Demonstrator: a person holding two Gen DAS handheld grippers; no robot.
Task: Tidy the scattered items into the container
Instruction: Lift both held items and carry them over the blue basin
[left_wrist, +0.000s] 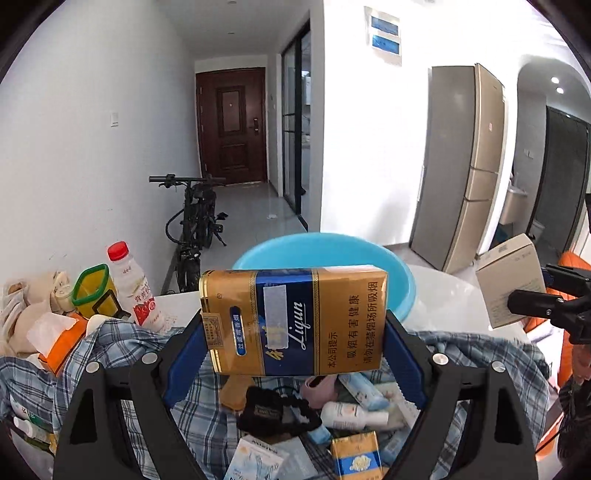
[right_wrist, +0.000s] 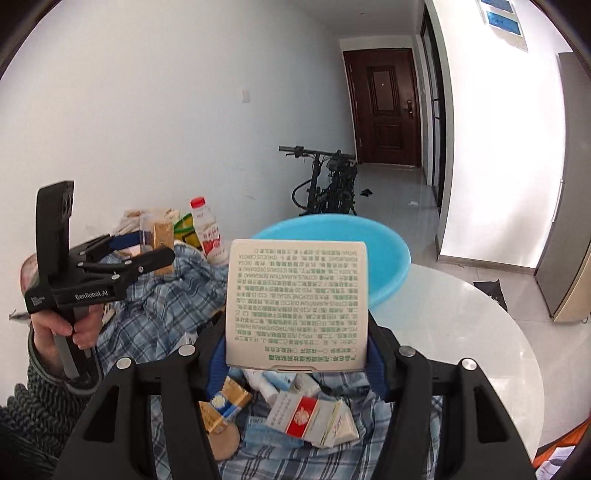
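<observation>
Left claw (left_wrist: 295, 332) clamps a gold-and-blue cigarette carton (left_wrist: 293, 319) and right claw (right_wrist: 297, 347) clamps a white printed box (right_wrist: 297, 302), both raised above the cluttered tabletop (right_wrist: 461, 325), apparently for dropping into the blue basin (right_wrist: 388, 254) just ahead.

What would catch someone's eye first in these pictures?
A gold and blue cigarette pack fills the left wrist view, clamped in the left gripper. The right gripper holds a white box with green print. Behind both sits an empty blue basin.
</observation>
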